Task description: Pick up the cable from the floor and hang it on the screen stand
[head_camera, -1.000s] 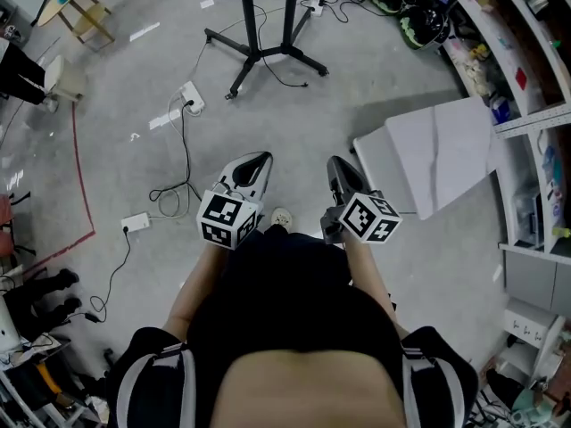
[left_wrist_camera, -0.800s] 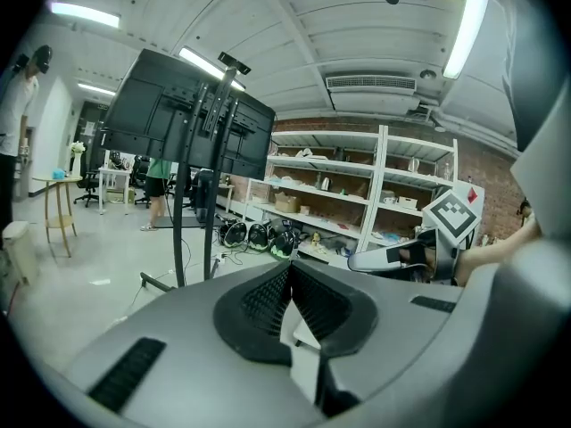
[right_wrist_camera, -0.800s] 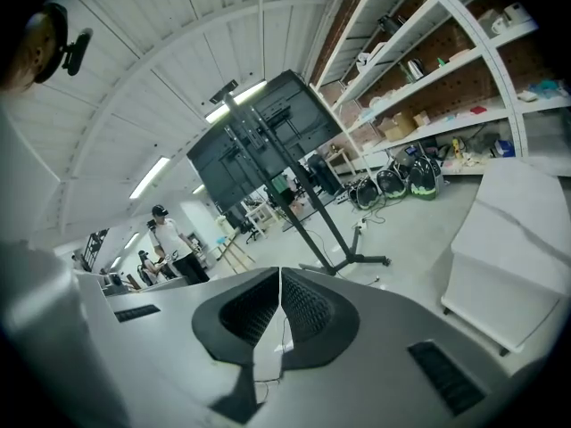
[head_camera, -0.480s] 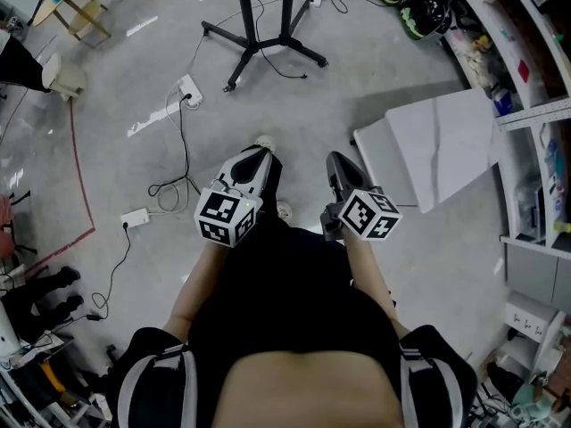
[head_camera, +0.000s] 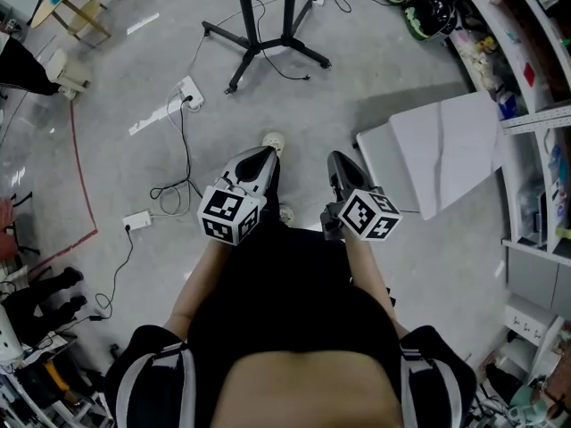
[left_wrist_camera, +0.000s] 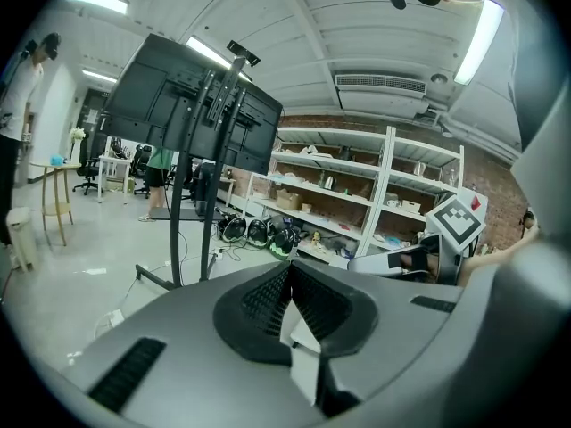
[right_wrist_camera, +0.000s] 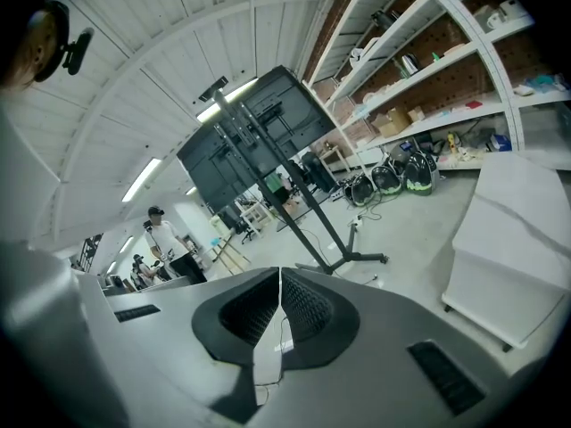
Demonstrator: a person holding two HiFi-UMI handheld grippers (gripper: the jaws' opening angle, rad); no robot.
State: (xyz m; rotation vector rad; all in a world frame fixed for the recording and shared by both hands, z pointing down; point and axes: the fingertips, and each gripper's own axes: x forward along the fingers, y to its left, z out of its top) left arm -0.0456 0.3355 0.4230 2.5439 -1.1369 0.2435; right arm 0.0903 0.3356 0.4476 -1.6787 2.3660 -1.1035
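A thin black cable [head_camera: 186, 150] snakes over the grey floor from a white power strip [head_camera: 190, 94] to a small white adapter [head_camera: 136, 221], left of both grippers. The black screen stand [head_camera: 260, 47] spreads its legs at the top of the head view; its screen [left_wrist_camera: 192, 105] and pole rise ahead in the left gripper view, and it also shows as the screen stand [right_wrist_camera: 343, 259] in the right gripper view. My left gripper [head_camera: 264, 154] and right gripper [head_camera: 335, 160] are held side by side at waist height, both shut and empty, well above the cable.
A white folded table [head_camera: 442, 150] lies on the floor to the right. Shelving [head_camera: 526, 61] with clutter lines the right wall. A red tape line [head_camera: 80, 176] runs at the left, a wooden stool [head_camera: 80, 12] at the top left. My shoe [head_camera: 273, 141] shows ahead of the left gripper.
The floor has slid down in the head view as the person steps towards the stand, and a shoe has come out ahead of the left gripper. Both grippers stay shut.
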